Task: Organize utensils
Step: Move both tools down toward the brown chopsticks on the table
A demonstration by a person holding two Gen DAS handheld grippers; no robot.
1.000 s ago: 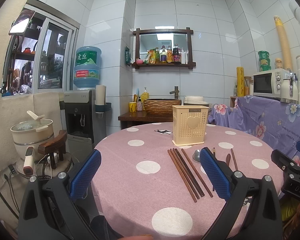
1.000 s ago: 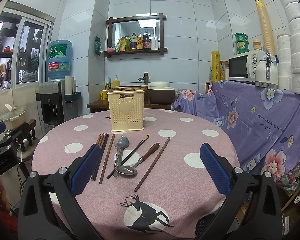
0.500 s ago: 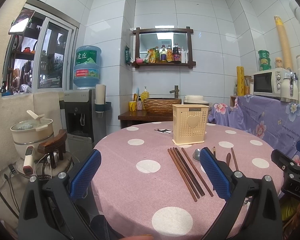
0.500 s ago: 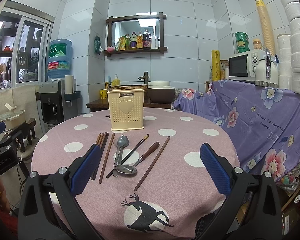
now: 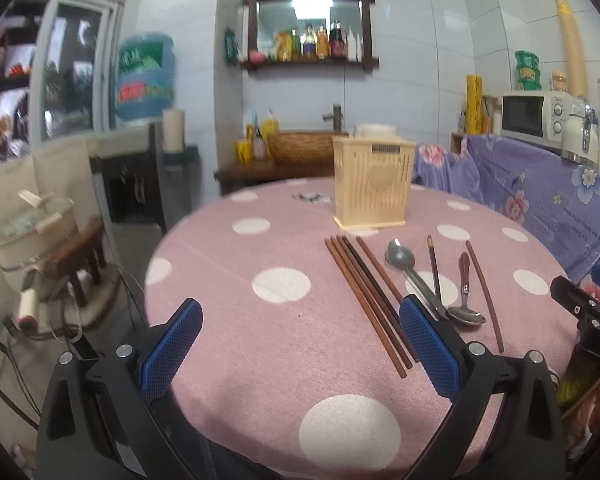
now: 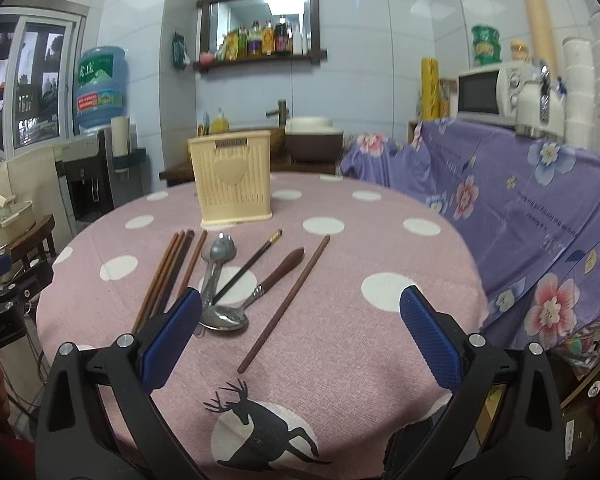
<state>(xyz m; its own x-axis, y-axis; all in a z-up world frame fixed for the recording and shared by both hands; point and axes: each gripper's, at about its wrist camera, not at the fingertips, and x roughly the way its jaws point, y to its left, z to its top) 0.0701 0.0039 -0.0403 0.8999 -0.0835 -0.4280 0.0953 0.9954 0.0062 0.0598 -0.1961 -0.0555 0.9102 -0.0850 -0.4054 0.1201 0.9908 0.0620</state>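
Note:
A cream utensil holder (image 5: pixel 373 183) (image 6: pixel 233 178) stands upright at the back of the round pink dotted table (image 5: pixel 228 308). In front of it lie several brown chopsticks (image 5: pixel 366 296) (image 6: pixel 165 276), two metal spoons (image 5: pixel 410 270) (image 6: pixel 216 264), a wood-handled spoon (image 6: pixel 278 276) (image 5: pixel 465 284), a black chopstick (image 6: pixel 252 264) and a lone brown chopstick (image 6: pixel 288 300) (image 5: pixel 485 292). My left gripper (image 5: pixel 300 344) is open and empty over the table's near left edge. My right gripper (image 6: pixel 300 336) is open and empty, just short of the spoons.
A purple floral cloth (image 6: pixel 532 200) covers a counter to the right, with a microwave (image 6: pixel 486 94) on it. A water dispenser (image 5: pixel 140 176) and a pot (image 5: pixel 32 232) stand left of the table. A deer print (image 6: pixel 260 428) marks the near table edge.
Both grippers have moved forward and tilted down toward the table; the utensils now look closer and lower in both views. Nothing on the table has moved.

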